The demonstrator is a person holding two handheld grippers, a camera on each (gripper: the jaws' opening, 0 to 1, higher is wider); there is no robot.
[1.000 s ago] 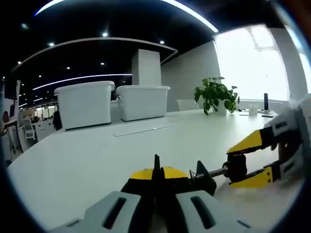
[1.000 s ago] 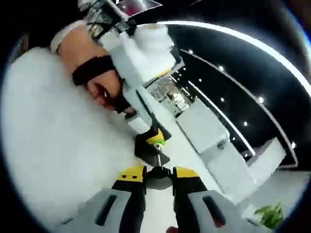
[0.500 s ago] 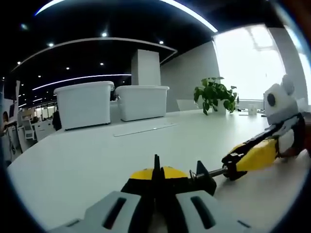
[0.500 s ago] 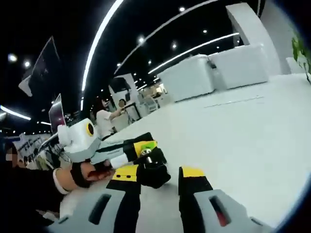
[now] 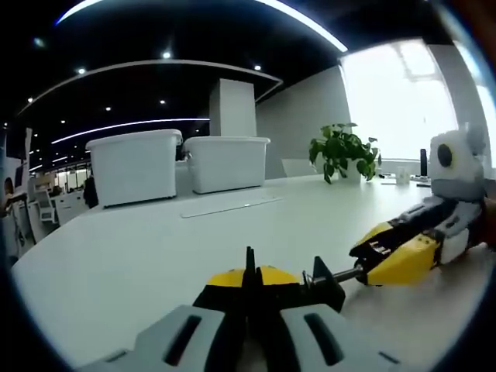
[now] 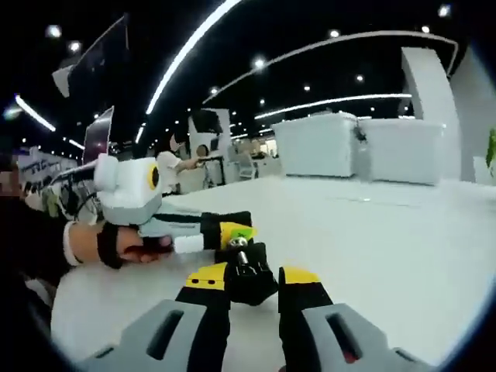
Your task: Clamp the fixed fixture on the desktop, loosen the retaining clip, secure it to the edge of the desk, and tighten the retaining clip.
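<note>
Storage bins (image 5: 136, 165), white and paired, stand far back on the desk (image 5: 116, 256) near a potted plant (image 5: 345, 151). Left gripper (image 5: 249, 288) is clamped tight on the black fixture (image 5: 324, 285); right gripper (image 6: 252, 279), jaws part-spread, straddles its screw knob (image 6: 249, 275). Nothing blocks either.

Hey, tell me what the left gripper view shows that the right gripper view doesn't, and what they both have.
Left gripper view alone: a potted plant by a bright window.

Right gripper view alone: the hand holding the left gripper, and people standing far off.

Both: the white desk, two white bins, the black fixture, and both grippers, including the right gripper.
</note>
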